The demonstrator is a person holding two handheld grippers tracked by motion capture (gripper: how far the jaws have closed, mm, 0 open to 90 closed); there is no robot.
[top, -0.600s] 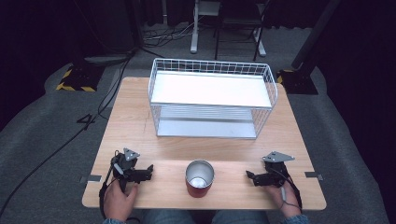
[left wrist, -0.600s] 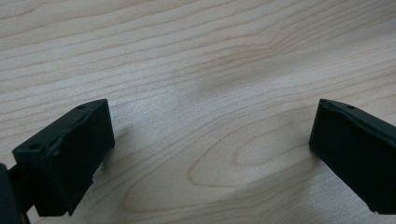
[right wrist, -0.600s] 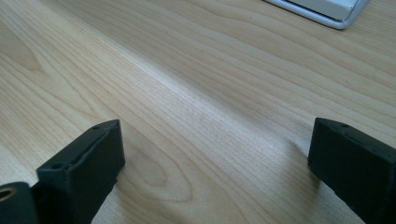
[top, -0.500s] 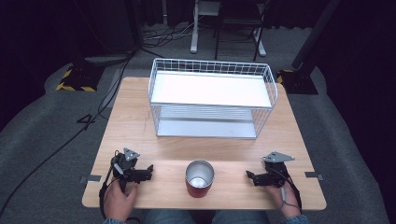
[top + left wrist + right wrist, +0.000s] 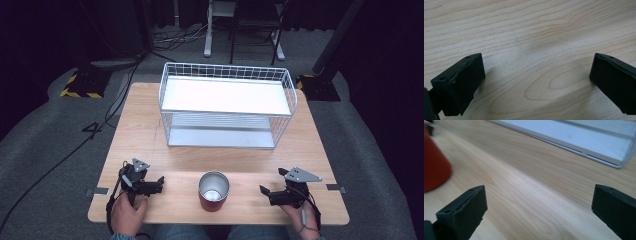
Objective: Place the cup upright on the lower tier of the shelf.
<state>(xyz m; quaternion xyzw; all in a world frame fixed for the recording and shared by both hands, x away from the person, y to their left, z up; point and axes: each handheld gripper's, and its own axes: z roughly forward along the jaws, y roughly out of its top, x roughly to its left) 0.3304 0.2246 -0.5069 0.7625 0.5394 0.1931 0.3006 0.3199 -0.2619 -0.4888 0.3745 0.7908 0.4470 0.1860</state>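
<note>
Two grippers rest low on the wooden table (image 5: 150, 130), and from above we see the red cup (image 5: 214, 192) with its metal inside standing between them at the near edge. The white wire basket (image 5: 226, 105) sits behind. The left gripper (image 5: 536, 82) shows us its jaws spread wide over bare wood grain. The right gripper (image 5: 539, 212), equally spread, catches the cup's red side (image 5: 434, 165) and the basket's base (image 5: 584, 140).

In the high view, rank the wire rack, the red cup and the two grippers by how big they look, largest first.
1. wire rack, by far the largest.
2. red cup.
3. left gripper and right gripper: they look about alike, so no order between them. With hands and cables around them, they come close to the cup, so that ranking is unsure.
</note>
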